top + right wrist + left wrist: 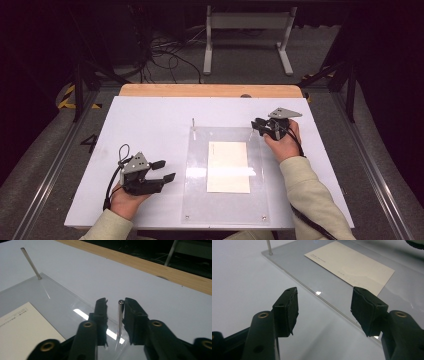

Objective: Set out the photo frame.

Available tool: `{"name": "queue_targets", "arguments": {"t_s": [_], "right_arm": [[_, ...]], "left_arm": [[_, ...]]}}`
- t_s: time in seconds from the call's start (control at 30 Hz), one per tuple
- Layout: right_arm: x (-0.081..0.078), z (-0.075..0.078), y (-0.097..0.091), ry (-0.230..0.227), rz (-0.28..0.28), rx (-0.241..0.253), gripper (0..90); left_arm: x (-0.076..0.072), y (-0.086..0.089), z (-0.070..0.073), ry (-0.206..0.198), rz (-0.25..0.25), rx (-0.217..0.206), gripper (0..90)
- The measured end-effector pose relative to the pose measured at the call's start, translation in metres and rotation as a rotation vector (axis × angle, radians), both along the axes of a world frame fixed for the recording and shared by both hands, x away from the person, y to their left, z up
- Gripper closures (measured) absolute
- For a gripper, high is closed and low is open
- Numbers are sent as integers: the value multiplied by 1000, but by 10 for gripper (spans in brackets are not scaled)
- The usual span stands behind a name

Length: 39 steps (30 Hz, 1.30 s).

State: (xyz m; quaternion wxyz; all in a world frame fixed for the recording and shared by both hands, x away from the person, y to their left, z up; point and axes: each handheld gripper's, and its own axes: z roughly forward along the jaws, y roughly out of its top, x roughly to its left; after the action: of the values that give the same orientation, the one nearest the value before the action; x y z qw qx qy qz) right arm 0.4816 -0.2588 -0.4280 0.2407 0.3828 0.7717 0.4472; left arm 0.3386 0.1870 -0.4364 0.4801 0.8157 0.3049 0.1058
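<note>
The room around me is dark, with a tangle of cables (160,52) on the grey floor and a white metal stand (248,37) beyond the far edge of my white table (150,120), which has a strip of bare wood (210,90) along its back. On the table lies a clear plastic sheet (225,205) with a thin metal pin standing at each far corner. A cream card (228,166) lies flat in the middle of the sheet; it carries a few lines of small print near its far left corner, too faint for me to read. My left gripper (163,170) rests low on the table just left of the sheet, its jaws spread wide with nothing between them. My right gripper (258,124) is at the sheet's far right corner, jaws a little apart around the right pin (120,318), which stands close against one jaw. The left pin (31,263) stands untouched.
</note>
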Motion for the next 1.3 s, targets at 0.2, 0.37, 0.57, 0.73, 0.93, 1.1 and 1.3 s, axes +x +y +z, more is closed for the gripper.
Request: {"name": "queue_targets", "arguments": {"t_s": [0.2, 0.37, 0.57, 0.73, 0.93, 1.1, 1.3], "right_arm": [[5, -2, -1, -6, -17, -25, 852], [5, -6, -2, 1, -39, 13, 855], [8, -7, 1, 26, -80, 38, 858], [10, -8, 2, 40, -98, 43, 860], [16, -6, 2, 80, -104, 56, 861], [23, -8, -1, 95, -109, 110, 862], [29, -8, -3, 123, -111, 135, 863]], "left_arm": [[-1, 0, -1, 2, 0, -8, 392], [-1, -2, -1, -3, -14, -3, 391], [-2, -3, 0, -12, -13, -6, 391], [-3, -2, 0, -13, -16, -12, 391], [-3, -3, 0, -18, -23, -9, 389], [-3, -3, 0, -31, -21, -1, 376], [-4, -2, 0, -59, -29, 2, 345]]}}
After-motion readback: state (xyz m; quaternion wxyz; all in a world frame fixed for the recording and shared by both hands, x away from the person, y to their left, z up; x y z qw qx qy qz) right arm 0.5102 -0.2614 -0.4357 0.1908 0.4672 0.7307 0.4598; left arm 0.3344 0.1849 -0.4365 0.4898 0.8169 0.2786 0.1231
